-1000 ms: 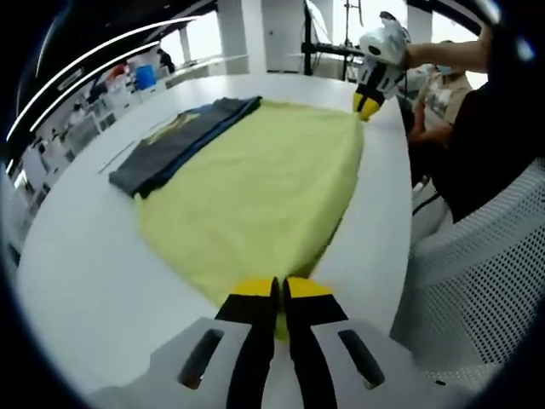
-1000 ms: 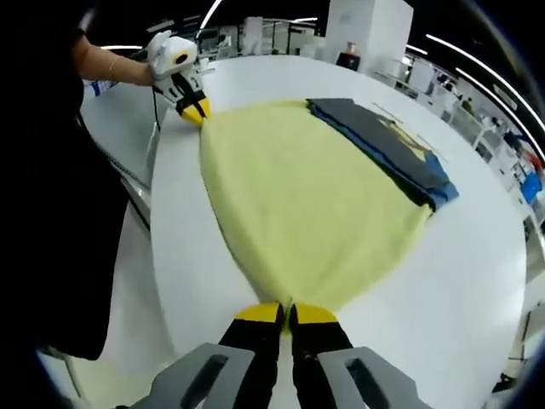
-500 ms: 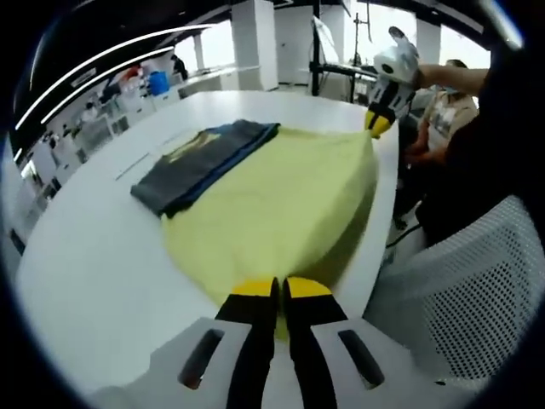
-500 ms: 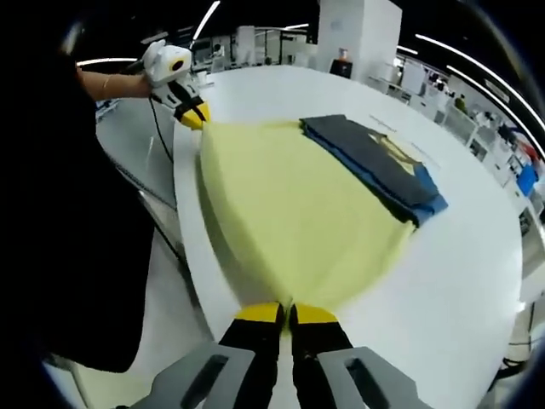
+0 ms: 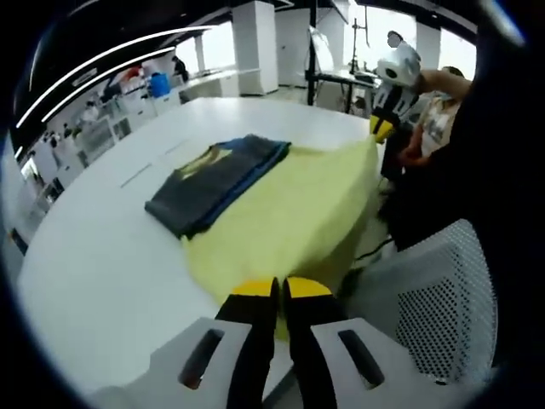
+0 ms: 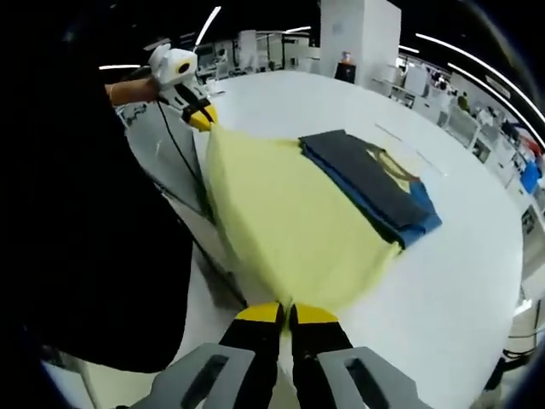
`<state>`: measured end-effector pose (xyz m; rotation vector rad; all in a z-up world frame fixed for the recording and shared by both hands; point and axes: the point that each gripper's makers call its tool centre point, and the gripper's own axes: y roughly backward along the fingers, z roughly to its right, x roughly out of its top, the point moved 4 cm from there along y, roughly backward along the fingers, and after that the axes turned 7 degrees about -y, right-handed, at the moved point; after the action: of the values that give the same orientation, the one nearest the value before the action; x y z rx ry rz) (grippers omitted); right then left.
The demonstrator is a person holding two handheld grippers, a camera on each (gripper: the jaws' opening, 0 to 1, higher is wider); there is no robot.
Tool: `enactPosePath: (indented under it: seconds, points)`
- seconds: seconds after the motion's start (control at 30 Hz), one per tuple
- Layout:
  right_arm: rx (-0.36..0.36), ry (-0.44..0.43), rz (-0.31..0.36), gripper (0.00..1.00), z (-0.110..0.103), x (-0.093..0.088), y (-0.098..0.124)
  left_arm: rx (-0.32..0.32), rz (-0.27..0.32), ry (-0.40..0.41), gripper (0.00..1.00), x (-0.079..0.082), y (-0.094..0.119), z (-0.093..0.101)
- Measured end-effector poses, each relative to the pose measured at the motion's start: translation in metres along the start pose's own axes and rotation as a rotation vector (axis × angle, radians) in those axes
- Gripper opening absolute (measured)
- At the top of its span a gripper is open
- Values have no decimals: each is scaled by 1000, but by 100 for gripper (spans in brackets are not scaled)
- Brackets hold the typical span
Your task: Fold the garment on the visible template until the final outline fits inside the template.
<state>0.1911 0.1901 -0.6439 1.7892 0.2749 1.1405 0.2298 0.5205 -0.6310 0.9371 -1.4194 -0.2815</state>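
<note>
Writing or labels cannot be made out anywhere; a pale yellowish print on the dark folded garment (image 5: 217, 176) is too blurred to read. The yellow cloth (image 5: 285, 221) is soft, matte and plain, stretched into a taut sheet between the two tools, its near edge hanging off the rim of the white tabletop (image 5: 94, 256). In the left gripper view, the left hand-held gripper (image 5: 272, 290) has its yellow-tipped black jaws pressed together on one corner of the cloth, which spreads ahead of it toward the far corner. There the right hand-held gripper (image 5: 383, 128), white-bodied with yellow tips, pinches the cloth's other corner. In the right gripper view, that right hand-held gripper (image 6: 283, 313) shows its jaws closed on the cloth, and the left one (image 6: 200, 119) clamps the far corner, held by a person's hand (image 6: 128, 89). The dark garment, a flat rectangular stack with a blue layer beneath a charcoal one, lies on the tabletop just beyond the cloth's far edge, touching it. A white mesh chair back (image 5: 434, 315) stands to the right of the left hand-held gripper.
</note>
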Motion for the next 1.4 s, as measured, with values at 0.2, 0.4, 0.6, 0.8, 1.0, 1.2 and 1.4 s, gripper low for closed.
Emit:
enactPosePath:
  seconds: [0.2, 0.4, 0.6, 0.8, 1.0, 1.2, 1.4]
  points:
    - [-40, 52, 9, 0, 8, 21, 15, 2, -35, -30, 1, 16, 6, -11]
    - [-121, 95, 26, 0, 40, 43, 15, 78, 0, -47, 1, 40, -5, -50]
    - [-222, 134, 47, 0, 82, 68, 9, 148, 24, -86, 1, 60, -21, -85]
    - [-331, 189, 75, 0, 116, 92, 5, 230, 61, -84, 1, 76, -34, -119]
    - [-413, 166, 120, 0, 151, 115, -2, 306, 98, -45, 1, 88, -49, -158]
    - [-488, 127, 149, 0, 185, 135, -12, 361, 139, 5, 1, 97, -62, -191]
    - [-523, 102, 157, 0, 213, 145, -29, 390, 141, 26, 1, 99, -81, -218]
